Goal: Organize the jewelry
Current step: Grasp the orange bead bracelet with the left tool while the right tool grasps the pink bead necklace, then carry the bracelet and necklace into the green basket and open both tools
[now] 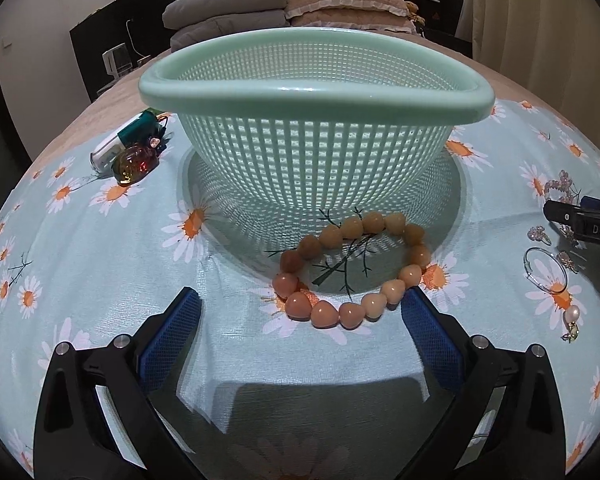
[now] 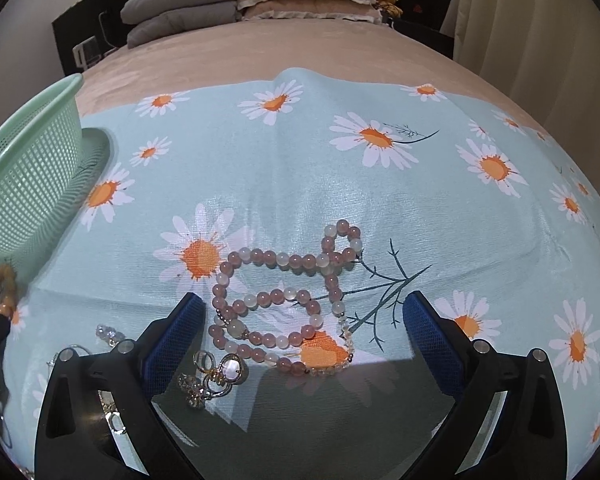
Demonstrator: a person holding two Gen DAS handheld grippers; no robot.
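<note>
- Left gripper (image 1: 300,312): jaws wide, nothing held; orange bracelet (image 1: 352,270) between tips, basket (image 1: 316,120) behind.
- Right gripper (image 2: 300,312): jaws wide, nothing held, over pink necklace (image 2: 288,296).

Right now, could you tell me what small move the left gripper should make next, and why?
Probably ease the left gripper forward and down until its open jaws straddle the near arc of the bracelet, then close. The bracelet lies flat on the cloth just ahead of the fingertips, ungrasped, and the basket stands right behind it, apparently empty, so it looks like the nearest piece to lift in.
</note>
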